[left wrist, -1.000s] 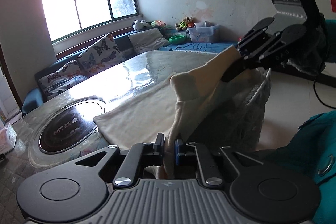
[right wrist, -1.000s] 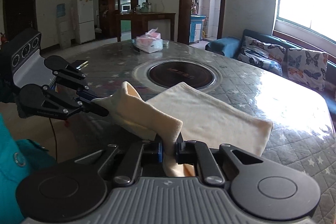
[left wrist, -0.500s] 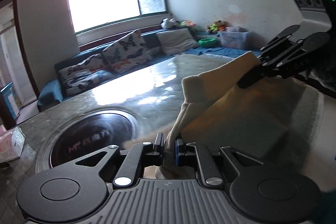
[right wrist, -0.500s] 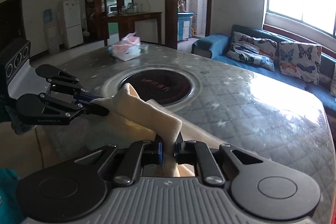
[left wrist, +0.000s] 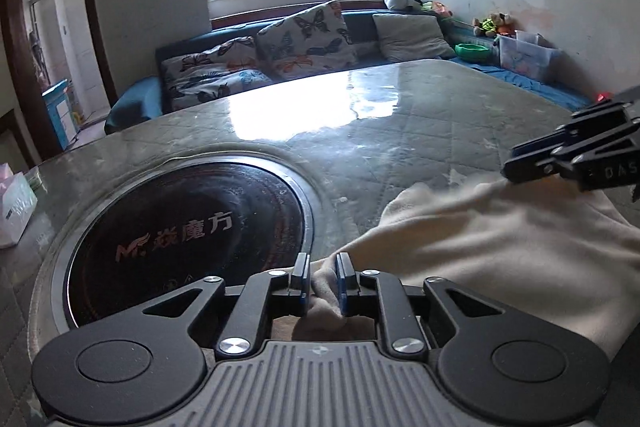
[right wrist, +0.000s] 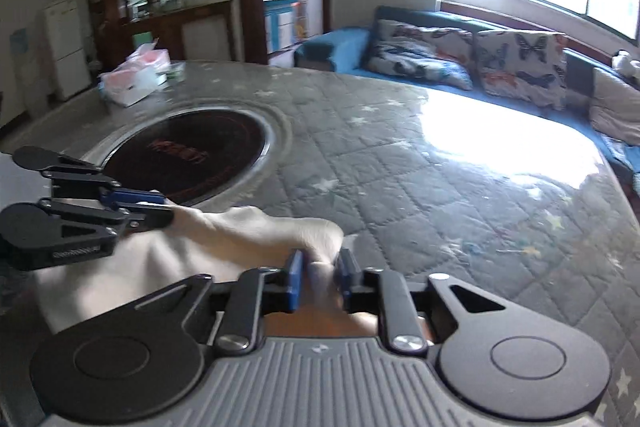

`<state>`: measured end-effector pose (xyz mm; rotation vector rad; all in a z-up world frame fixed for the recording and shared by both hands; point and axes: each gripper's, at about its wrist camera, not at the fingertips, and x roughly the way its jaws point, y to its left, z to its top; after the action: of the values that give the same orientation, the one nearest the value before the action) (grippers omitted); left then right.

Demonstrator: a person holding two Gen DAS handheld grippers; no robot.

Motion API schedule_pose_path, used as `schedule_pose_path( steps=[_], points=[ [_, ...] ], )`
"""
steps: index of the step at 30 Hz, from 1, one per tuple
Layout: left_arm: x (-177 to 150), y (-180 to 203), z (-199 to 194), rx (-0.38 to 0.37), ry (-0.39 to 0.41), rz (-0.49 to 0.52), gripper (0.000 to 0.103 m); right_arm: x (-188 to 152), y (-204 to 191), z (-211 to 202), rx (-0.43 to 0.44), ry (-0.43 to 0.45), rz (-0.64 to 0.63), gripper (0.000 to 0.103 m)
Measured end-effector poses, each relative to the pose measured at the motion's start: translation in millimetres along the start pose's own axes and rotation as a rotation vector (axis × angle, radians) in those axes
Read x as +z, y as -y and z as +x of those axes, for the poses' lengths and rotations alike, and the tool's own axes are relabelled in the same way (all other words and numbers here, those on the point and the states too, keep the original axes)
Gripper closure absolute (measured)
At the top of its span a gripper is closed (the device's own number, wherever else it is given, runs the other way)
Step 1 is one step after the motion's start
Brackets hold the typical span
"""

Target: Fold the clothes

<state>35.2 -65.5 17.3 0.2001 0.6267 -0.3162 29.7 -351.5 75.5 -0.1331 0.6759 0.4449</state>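
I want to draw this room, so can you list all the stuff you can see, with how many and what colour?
cloth: one, cream, on the table, held by both grippers
table: one, grey quilted cover with stars, shiny top
round cooktop: one, black with red writing, set in the table
tissue pack: one, pink and white, far side of the table
sofa: one, blue, under the window
butterfly cushions: two, white with butterflies, on the sofa
plain cushion: one, beige, on the sofa
green bowl: one, by the wall
fridge: one, white, far room
left gripper: black, blue jaws shut on the cloth
right gripper: black, blue jaws shut on the cloth
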Motion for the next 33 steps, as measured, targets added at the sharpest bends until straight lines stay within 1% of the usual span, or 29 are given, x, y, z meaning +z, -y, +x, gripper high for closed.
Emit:
schedule_pose_path(
  steps=[2,3,5,9,13,17,22,26,28,31,32,33],
  points=[
    [4,0,-3,0.005,0.000,-0.012,0.077,0,6,-8,-0.021,0.018,0.032,0.082],
    [7,0,-5,0.008,0.001,-0.018,0.077,-1,9,-12,-0.032,0.027,0.049,0.082],
    [10,1,-13,-0.002,0.014,-0.033,0.078,-5,9,-20,-0.013,0.025,0.057,0.082],
    [18,12,-28,-0.057,0.042,-0.047,0.077,-17,5,-33,0.038,0.009,0.062,0.082],
    [24,30,-27,-0.139,0.037,-0.055,0.078,-29,10,-21,0.026,-0.026,0.105,0.082],
    [24,38,-9,-0.152,0.009,-0.055,0.079,-32,19,-10,0.013,-0.031,0.160,0.084],
    [25,34,10,-0.159,-0.023,-0.093,0.078,-22,16,-11,0.020,-0.002,0.132,0.082],
    [25,33,19,-0.143,-0.031,-0.095,0.078,-17,12,7,0.012,-0.023,0.110,0.082],
    [26,34,20,-0.133,-0.027,-0.086,0.078,-18,12,13,0.006,-0.020,0.112,0.082],
    [28,35,15,-0.142,-0.023,-0.091,0.071,-14,8,10,-0.004,-0.010,0.106,0.081],
    [28,36,12,-0.145,-0.017,-0.090,0.066,-13,5,8,-0.003,-0.005,0.097,0.080],
    [28,38,9,-0.146,-0.007,-0.084,0.063,-13,2,5,0.004,0.000,0.088,0.076]
  ],
)
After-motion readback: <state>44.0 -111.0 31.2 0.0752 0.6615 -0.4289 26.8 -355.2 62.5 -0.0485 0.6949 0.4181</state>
